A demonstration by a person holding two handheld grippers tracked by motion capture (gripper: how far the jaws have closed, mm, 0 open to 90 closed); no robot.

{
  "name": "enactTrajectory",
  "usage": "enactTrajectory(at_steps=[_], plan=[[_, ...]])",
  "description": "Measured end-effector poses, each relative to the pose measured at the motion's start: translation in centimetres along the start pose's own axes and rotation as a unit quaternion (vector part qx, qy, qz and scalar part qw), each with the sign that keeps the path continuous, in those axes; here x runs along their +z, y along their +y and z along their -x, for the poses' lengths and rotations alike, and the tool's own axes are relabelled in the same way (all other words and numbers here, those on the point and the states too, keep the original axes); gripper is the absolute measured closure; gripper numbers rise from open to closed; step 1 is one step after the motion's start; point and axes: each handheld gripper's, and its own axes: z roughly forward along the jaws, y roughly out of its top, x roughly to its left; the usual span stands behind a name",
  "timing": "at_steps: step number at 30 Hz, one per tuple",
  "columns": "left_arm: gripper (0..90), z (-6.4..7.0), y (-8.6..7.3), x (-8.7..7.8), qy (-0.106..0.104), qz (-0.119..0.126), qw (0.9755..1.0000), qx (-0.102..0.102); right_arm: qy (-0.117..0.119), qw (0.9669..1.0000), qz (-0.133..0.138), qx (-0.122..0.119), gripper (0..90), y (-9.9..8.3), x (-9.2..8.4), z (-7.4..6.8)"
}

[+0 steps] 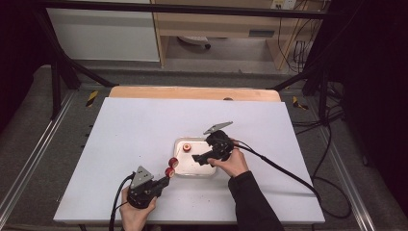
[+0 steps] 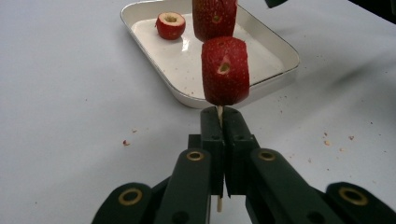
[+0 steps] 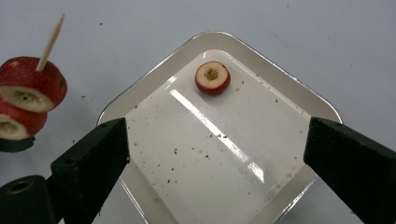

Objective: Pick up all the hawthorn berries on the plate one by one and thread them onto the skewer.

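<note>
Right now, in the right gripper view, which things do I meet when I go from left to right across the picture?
Two red fruit pieces on a skewer → the white tray → the lone fruit piece lying in that tray.

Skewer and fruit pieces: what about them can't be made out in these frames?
- Skewer, left gripper view: most of its length is hidden inside the two fruit pieces and between the shut jaws of the left hand-held gripper.
- Upper threaded piece, same view: its top is cut off by the frame edge.
- High view: fruit details are too small.
</note>
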Motion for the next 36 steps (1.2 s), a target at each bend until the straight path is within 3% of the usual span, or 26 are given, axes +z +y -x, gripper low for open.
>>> enactTrajectory(at_steps=[8, 14, 17, 26, 32, 36], plan=[[88.4, -0.4, -0.2, -0.3, 0.001, 0.0, 1.0, -0.003, -0.011, 0.9996, -0.022, 0.01, 9.8, 1.8, 1.8, 0.1], [88.4, -0.5, -0.2, -0.2, 0.0, -0.002, 1.0, -0.002, -0.015, 0.9981, -0.05, -0.031, 13.4, 2.7, 2.9, 0.2], [88.4, -0.6, -0.2, -0.2, 0.0, -0.003, 1.0, 0.001, -0.023, 0.9956, -0.073, -0.053, 14.2, 3.2, 3.5, 0.3], [88.4, -0.9, -0.3, -0.4, 0.0, -0.001, 1.0, -0.002, 0.003, 0.9922, -0.102, -0.073, 20.7, 4.5, 5.2, 0.6], [88.4, -1.0, -0.5, -0.4, 0.002, -0.005, 1.0, -0.002, 0.008, 0.9879, -0.121, -0.097, 27.3, 5.1, 6.2, 0.7], [88.4, -1.1, -0.5, -0.4, 0.003, -0.006, 1.0, -0.001, 0.018, 0.9874, -0.121, -0.1, 33.6, 5.5, 6.5, 0.8]])
